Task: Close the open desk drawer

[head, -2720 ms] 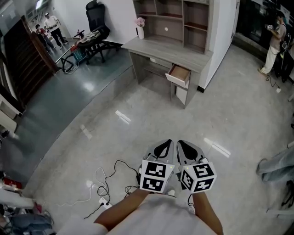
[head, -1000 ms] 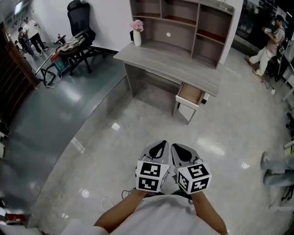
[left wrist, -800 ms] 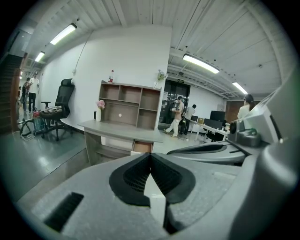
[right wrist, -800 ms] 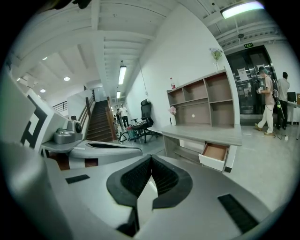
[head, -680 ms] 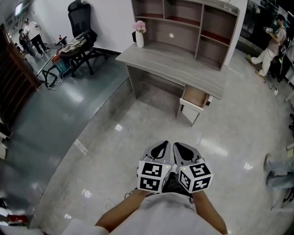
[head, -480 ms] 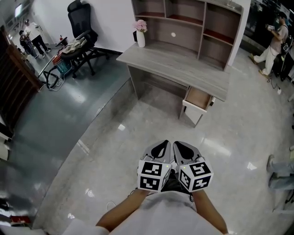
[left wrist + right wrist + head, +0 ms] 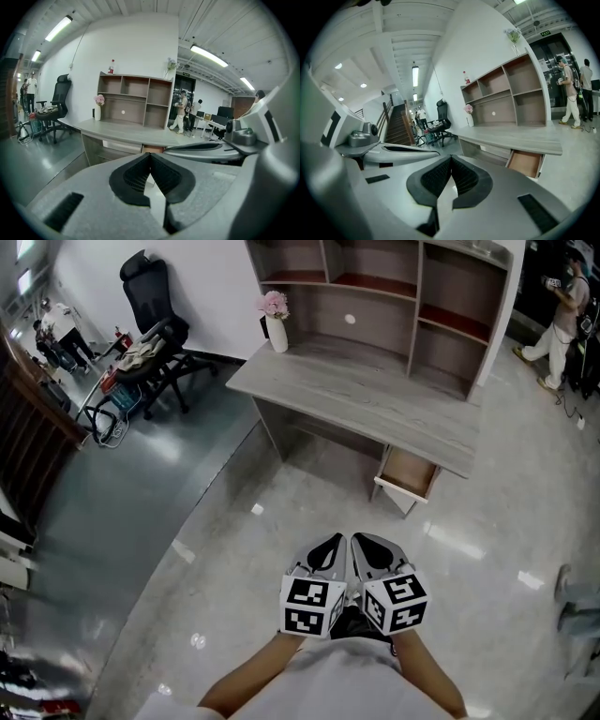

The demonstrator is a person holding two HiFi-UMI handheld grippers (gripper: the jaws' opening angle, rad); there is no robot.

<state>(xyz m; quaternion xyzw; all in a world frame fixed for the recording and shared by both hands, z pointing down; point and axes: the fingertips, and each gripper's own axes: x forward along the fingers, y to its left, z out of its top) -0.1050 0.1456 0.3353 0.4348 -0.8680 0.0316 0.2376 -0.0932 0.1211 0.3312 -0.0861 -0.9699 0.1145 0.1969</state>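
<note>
A grey desk (image 7: 375, 399) with a shelf unit stands ahead against the white wall. Its drawer (image 7: 409, 474) is pulled out at the right end and shows a bare wooden inside; the same drawer (image 7: 525, 162) appears in the right gripper view. My left gripper (image 7: 328, 549) and right gripper (image 7: 367, 547) are held side by side above the floor, well short of the desk. Both are shut with nothing between the jaws. In the left gripper view the left gripper (image 7: 150, 154) points at the desk (image 7: 126, 133).
A white vase with pink flowers (image 7: 275, 320) stands on the desk's left end. A black office chair (image 7: 155, 329) is at the left. A person (image 7: 562, 315) stands at the far right. Glossy grey floor (image 7: 281, 521) lies between me and the desk.
The desk and drawer have drawn closer and larger in the head view. Both grippers stayed side by side and shut.
</note>
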